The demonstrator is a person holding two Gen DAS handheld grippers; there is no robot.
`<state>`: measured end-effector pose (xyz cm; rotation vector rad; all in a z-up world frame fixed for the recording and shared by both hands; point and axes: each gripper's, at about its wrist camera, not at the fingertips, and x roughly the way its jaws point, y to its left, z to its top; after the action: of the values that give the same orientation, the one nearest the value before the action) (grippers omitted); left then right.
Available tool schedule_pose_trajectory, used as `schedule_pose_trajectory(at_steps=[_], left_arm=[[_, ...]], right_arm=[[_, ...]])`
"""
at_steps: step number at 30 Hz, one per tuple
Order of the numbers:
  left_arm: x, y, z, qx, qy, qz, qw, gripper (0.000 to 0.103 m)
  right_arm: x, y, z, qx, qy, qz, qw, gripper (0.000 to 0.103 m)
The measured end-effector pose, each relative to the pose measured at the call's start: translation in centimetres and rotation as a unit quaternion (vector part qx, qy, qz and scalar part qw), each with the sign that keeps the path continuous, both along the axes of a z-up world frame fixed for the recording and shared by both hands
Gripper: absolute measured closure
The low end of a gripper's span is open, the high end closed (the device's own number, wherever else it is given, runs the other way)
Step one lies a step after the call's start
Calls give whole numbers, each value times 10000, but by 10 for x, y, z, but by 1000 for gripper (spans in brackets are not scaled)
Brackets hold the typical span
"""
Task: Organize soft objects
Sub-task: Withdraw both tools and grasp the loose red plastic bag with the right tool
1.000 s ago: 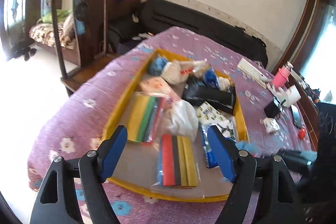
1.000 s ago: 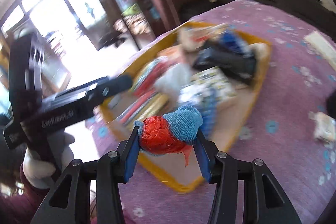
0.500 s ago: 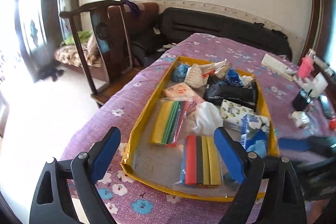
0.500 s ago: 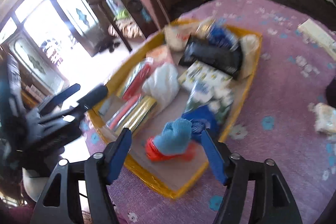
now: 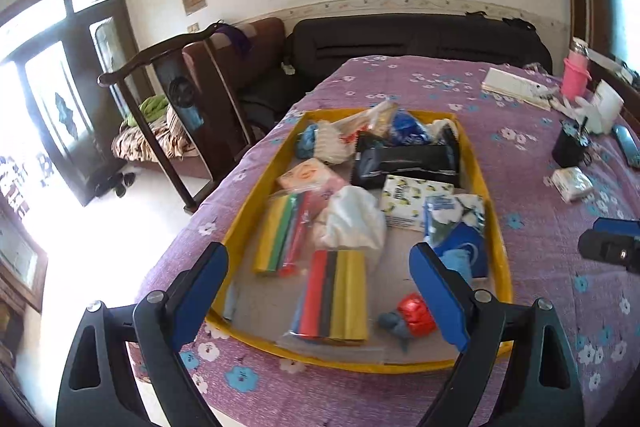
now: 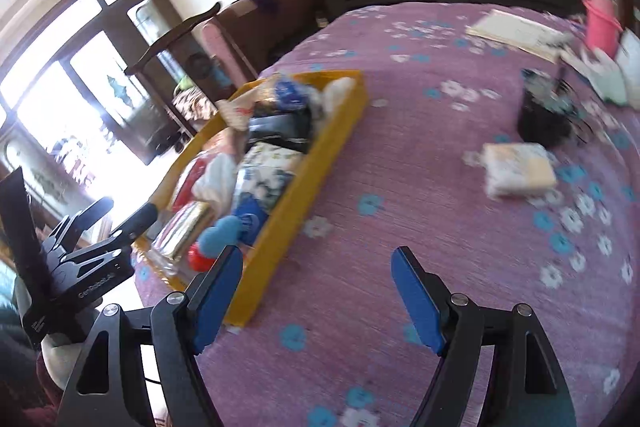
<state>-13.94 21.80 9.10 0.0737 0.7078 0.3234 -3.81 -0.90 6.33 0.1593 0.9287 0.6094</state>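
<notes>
While the yellow tray (image 5: 486, 195) sits on the purple flowered desk cloth (image 6: 420, 187) already crowded with soft goods, the step in hand looks like the gap between one drop and the next pick. Going left to right in the left wrist view: the left gripper (image 5: 318, 291) hangs over the near end of the tray, its fingers spread wide with nothing between the pads. Under it lie two clear bags of coloured cloths (image 5: 334, 297), a white plastic bag (image 5: 354, 219) and tissue packs (image 5: 416, 201). Near the tray's near right corner rests the red and blue bundle (image 5: 408, 319), lying free on the tray floor, touching no finger.

Further right, the right gripper (image 6: 318, 293) is over bare cloth just beside the tray's outer wall. Its fingers are parting at this moment and hold nothing. Ahead of it, well apart from the tray, a small wrapped pack (image 6: 518, 169) lies on the cloth beside a dark cup (image 6: 540, 119); it appears soft, though blur hides detail. A pink bottle (image 6: 600, 23) and papers stand beyond.

My judgement: that pack is the likely next item. The right hand would need to reach forward, straddle it with fingers open, close gently and carry it back over the tray wall to the free spot near the bundle.
</notes>
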Motion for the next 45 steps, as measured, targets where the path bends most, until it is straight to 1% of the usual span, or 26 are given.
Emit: schedule_pose_trajectory(at_steps=[8, 11, 14, 15, 16, 17, 19, 22, 24, 25, 26, 29, 31, 33, 34, 37, 40, 41, 42, 43, 45], left_arm=[[4, -33, -1, 204, 124, -254, 9994, 11], [5, -46, -1, 222, 187, -398, 9988, 11], [4, -57, 1, -89, 263, -709, 9971, 11], [3, -61, 2, -256, 256, -865, 9956, 11], [3, -65, 3, -396, 248, -1010, 9938, 11], [2, -70, 4, -557, 248, -1192, 9910, 11], [5, -82, 3, -968, 346, -1649, 9809, 11], [13, -100, -8, -1758, 756, -2213, 9562, 11], [17, -112, -19, -2081, 995, -2414, 9426, 11], [18, -121, -24, -2111, 1093, -2495, 9387, 11], [18, -127, -27, -2082, 1140, -2541, 9376, 11], [19, -147, -35, -2031, 1298, -2740, 9310, 11], [21, -160, -39, -1963, 1392, -2864, 9274, 11], [23, -168, -43, -1920, 1469, -2965, 9239, 11], [24, -171, -44, -1915, 1497, -3001, 9224, 11], [28, -180, -45, -1904, 1561, -3075, 9191, 11], [34, -181, -40, -1923, 1513, -3068, 9198, 11], [37, -180, -38, -1919, 1481, -3047, 9211, 11], [40, -179, -36, -1914, 1455, -3027, 9223, 11], [43, -177, -35, -1911, 1440, -3016, 9229, 11], [51, -176, -34, -1882, 1439, -2985, 9246, 11]], right_arm=[[-2, -62, -11, 82, 95, -522, 9986, 22], [-3, -88, -17, 91, 120, -723, 9973, 22], [-5, -130, -26, 92, 201, -1115, 9935, 22], [-6, -140, -29, 109, 240, -1218, 9922, 22], [-7, -160, -33, 140, 317, -1414, 9893, 22], [-8, -172, -36, 160, 352, -1527, 9875, 22], [-10, -211, -39, 216, 410, -1932, 9801, 22], [-11, -259, -37, 279, 363, -2483, 9676, 22], [-8, -287, -32, 313, 290, -2837, 9580, 22], [-5, -307, -29, 308, 219, -3111, 9496, 22], [-4, -317, -26, 298, 185, -3266, 9445, 22], [9, -358, -22, 298, 130, -3887, 9208, 22], [25, -373, -21, 214, 144, -4118, 9109, 21], [44, -380, -23, 48, 182, -4246, 9052, 21], [58, -383, -25, -84, 192, -4345, 9004, 21], [95, -380, -32, -458, 311, -4328, 8998, 21], [120, -371, -41, -584, 427, -4301, 8999, 21], [122, -368, -42, -732, 345, -4357, 8964, 21], [125, -364, -43, -821, 278, -4365, 8955, 21], [127, -360, -45, -860, 244, -4318, 8975, 21], [127, -352, -45, -975, 187, -4187, 9027, 39]])
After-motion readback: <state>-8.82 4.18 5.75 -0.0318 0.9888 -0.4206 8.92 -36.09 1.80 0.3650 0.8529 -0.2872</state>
